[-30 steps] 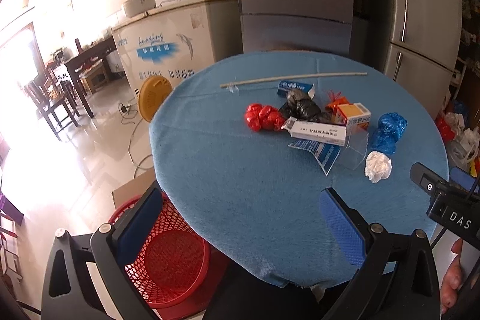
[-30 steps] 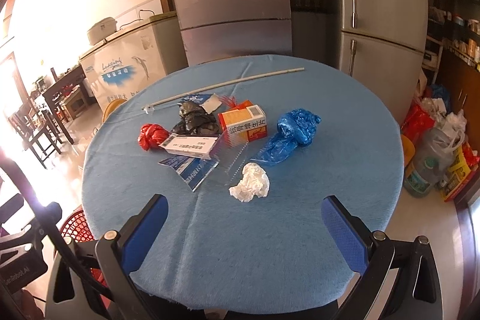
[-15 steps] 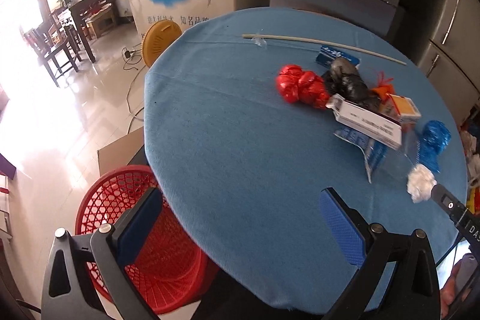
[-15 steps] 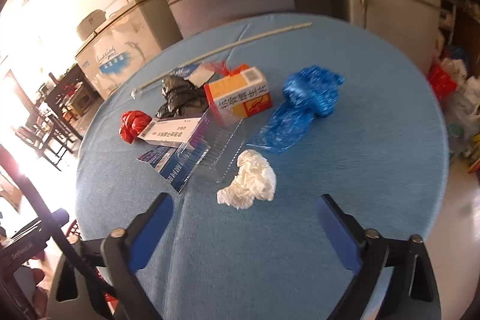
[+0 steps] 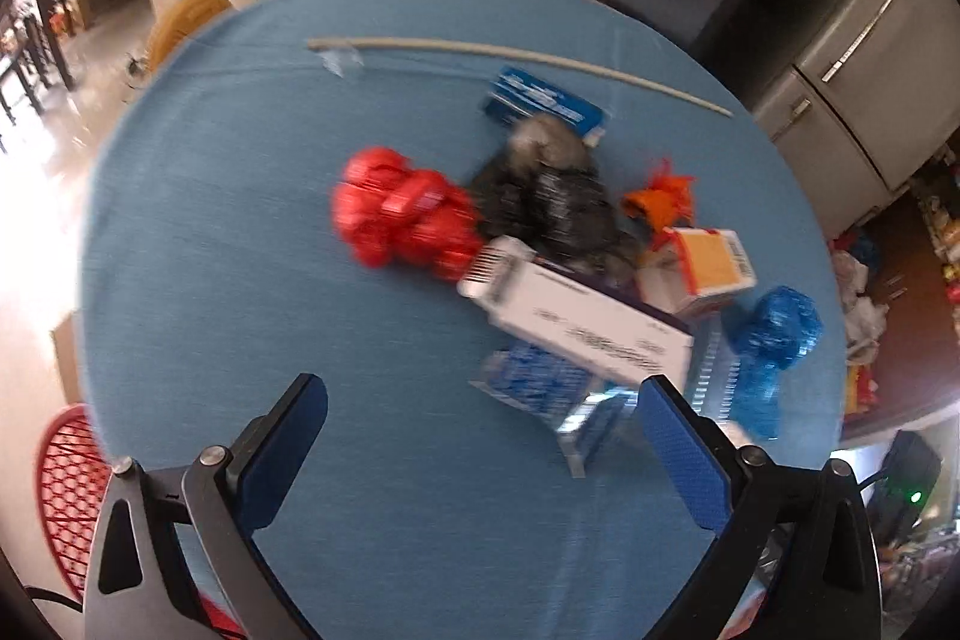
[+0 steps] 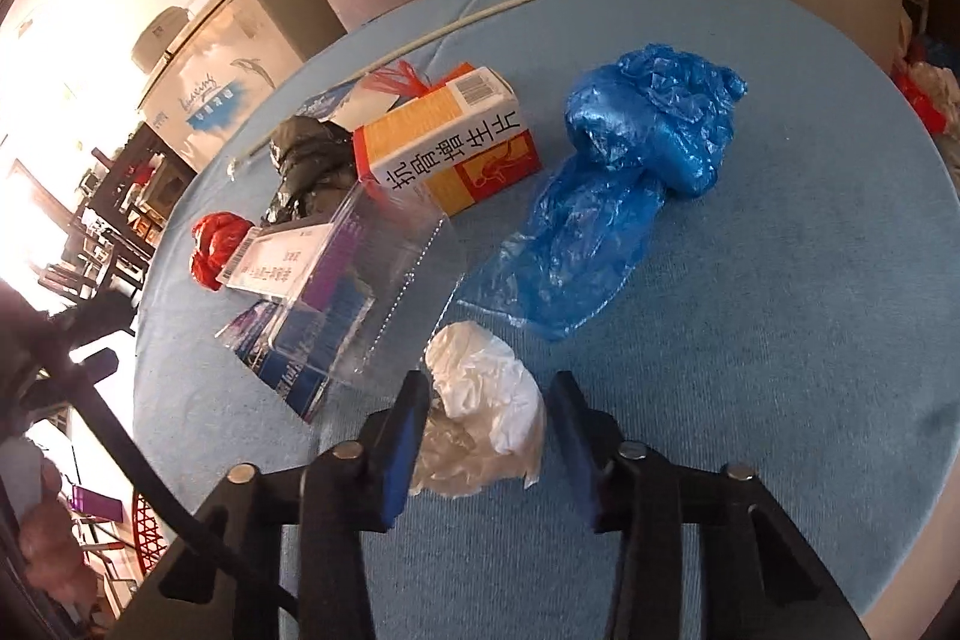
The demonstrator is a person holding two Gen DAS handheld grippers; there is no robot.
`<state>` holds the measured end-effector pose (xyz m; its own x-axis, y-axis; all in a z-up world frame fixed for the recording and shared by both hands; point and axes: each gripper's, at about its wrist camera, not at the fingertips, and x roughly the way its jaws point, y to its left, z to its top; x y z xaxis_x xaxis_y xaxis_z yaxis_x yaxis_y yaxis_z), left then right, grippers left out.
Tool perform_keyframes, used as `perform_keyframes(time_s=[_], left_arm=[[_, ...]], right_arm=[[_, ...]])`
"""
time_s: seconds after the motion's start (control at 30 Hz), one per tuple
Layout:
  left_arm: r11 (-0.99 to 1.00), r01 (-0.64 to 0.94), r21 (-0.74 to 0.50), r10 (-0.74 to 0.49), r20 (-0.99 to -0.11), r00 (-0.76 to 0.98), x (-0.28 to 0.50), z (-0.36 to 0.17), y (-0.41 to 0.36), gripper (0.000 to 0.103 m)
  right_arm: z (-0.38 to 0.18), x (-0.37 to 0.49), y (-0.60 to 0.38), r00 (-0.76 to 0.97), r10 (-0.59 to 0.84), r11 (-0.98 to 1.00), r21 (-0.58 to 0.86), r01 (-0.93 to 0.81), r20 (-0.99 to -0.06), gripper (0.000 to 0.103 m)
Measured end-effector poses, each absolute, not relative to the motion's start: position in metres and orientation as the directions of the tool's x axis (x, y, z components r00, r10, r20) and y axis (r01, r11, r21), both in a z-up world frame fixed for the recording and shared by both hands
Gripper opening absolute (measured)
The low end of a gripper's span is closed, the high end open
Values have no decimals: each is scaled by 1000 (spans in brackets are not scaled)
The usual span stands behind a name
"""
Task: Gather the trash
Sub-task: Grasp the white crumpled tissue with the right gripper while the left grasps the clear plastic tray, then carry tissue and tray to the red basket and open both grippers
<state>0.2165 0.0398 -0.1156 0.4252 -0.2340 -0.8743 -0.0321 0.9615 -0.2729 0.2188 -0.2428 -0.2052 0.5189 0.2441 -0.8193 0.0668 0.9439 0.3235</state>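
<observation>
Blue table (image 5: 252, 232), motion-blurred trash pile (image 5: 540, 244)

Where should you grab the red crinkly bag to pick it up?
Probably at its narrow middle. The red bag is a lumpy bundle lying flat on the blue table, with bare cloth on its left. The black bag and the white box crowd its right, so come from above and the left.

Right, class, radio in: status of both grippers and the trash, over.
Right gripper jaws just closing around white crumpled wad. Left gripper open, empty, above table. Clear plastic box beside wad, not blocking.
</observation>
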Motion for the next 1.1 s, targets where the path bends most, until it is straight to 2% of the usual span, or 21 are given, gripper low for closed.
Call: perform_keyframes(time_s=[0.43,0.5,0.6,0.63,0.7,0.9,1.1], left_arm=[[955,268,-124,-232,-876,422,194,-112,-67,100],[956,275,-105,-216,-885,413,198,-119,-77,93],[955,278,-102,-208,-899,385,203,-130,-83,71],[954,280,-109,-212,-904,370,204,-133,-84,67],[950,283,-131,-229,-909,348,204,-139,-86,50],[927,318,-200,-313,-880,357,193,-138,-82,49],[911,357,-209,-346,-857,383,154,-121,-68,49]], right_arm=[[-204,191,-290,558,253,925,367,101,-790,38],[-204,187,-298,564,253,919,378,115,-786,38],[-205,182,-307,570,250,914,385,128,-783,38],[-205,181,-309,572,251,912,389,130,-781,38],[-204,179,-311,575,253,910,393,132,-778,38],[-202,172,-314,591,252,910,396,125,-766,38],[-193,167,-306,616,239,920,378,105,-751,38]])
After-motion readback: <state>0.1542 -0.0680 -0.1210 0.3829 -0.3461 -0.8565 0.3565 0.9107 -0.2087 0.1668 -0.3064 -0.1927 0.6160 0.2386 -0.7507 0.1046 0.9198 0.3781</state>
